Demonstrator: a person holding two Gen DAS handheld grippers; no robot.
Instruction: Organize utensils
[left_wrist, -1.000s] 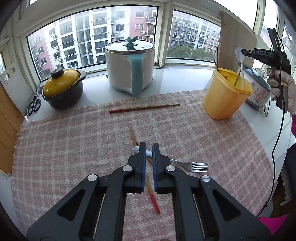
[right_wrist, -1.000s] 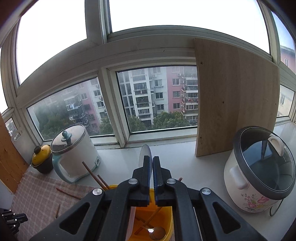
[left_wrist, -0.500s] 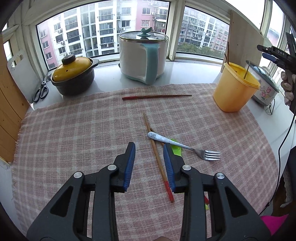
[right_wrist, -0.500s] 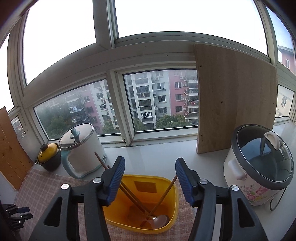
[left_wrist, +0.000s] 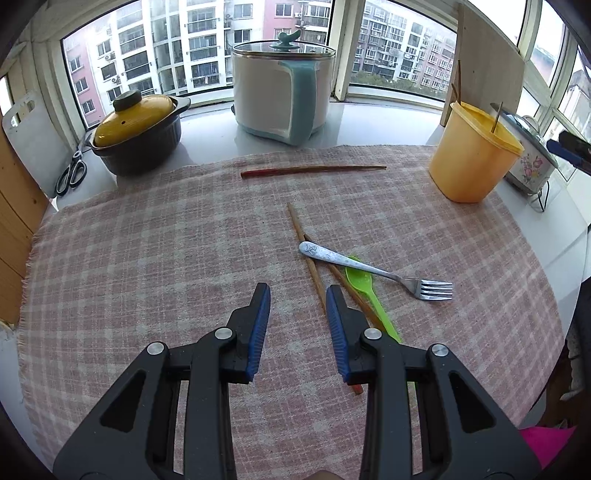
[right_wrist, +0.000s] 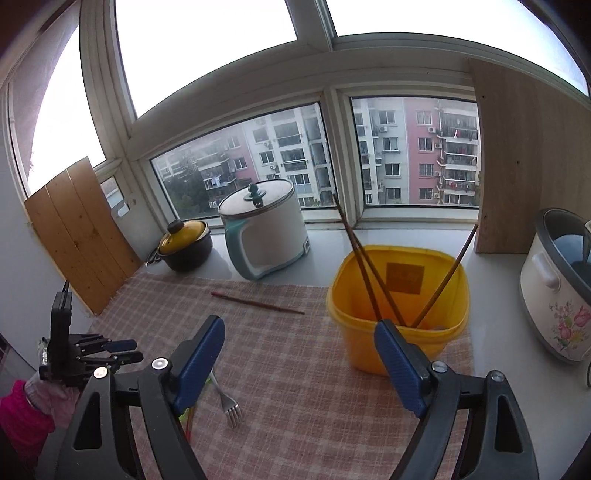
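Fork (left_wrist: 373, 268) just beyond left tool (left_wrist: 298, 306), over crossed chopsticks (left_wrist: 308, 254)

green spoon (left_wrist: 364, 291) partly hidden, bin (right_wrist: 399, 306) contents perhaps unclear

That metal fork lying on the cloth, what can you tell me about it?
The fork is shiny metal with four tines and a rounded, embossed handle end. It lies flat on the pink checked cloth, its handle crossing over two brown chopsticks and the bowl of a green plastic spoon. No gripper touches it.
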